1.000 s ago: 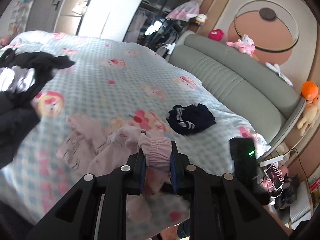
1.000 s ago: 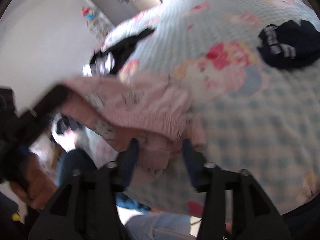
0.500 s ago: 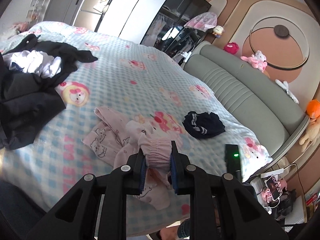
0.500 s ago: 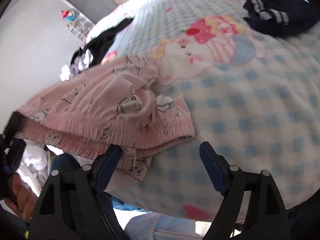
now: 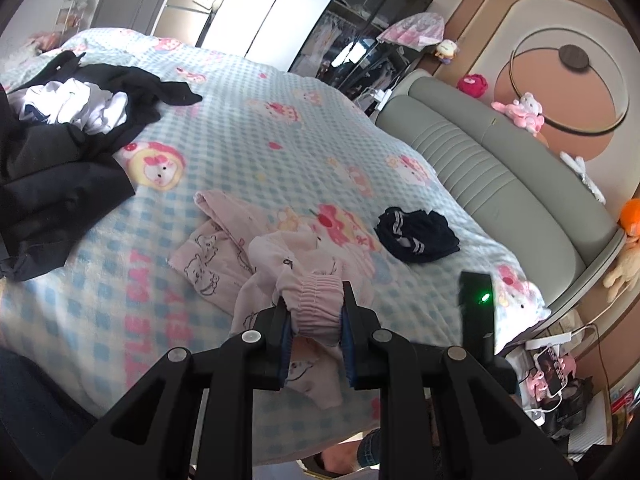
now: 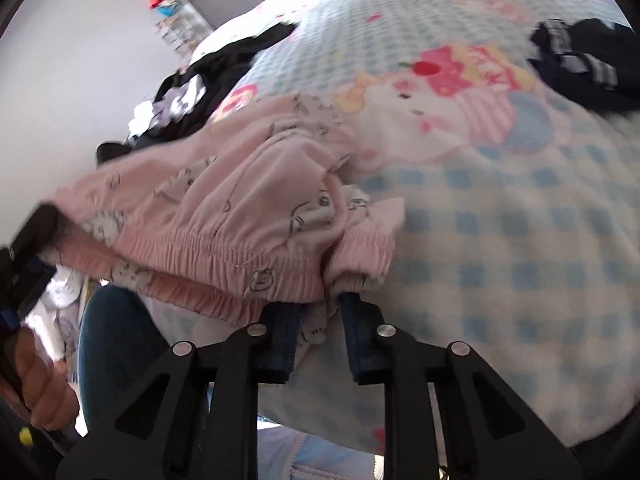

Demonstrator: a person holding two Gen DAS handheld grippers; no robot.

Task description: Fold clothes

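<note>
Pink bear-print trousers (image 5: 224,248) on a blue-and-white checked blanket (image 5: 256,136).

Bed (image 5: 248,136): pants (image 5: 224,240) near front edge, waistband raised off the blanket. Left claw (image 5: 314,320) clamped on one waistband end; right claw (image 6: 320,316) closed on the other end. Clothes pile (image 5: 60,152) at left on bed, well apart from pants. Folded garment (image 5: 418,234) right of pants, near headboard (image 5: 500,188). Toys (image 5: 520,110) on ledge behind headboard. Wardrobe (image 5: 360,28) beyond bed.
</note>
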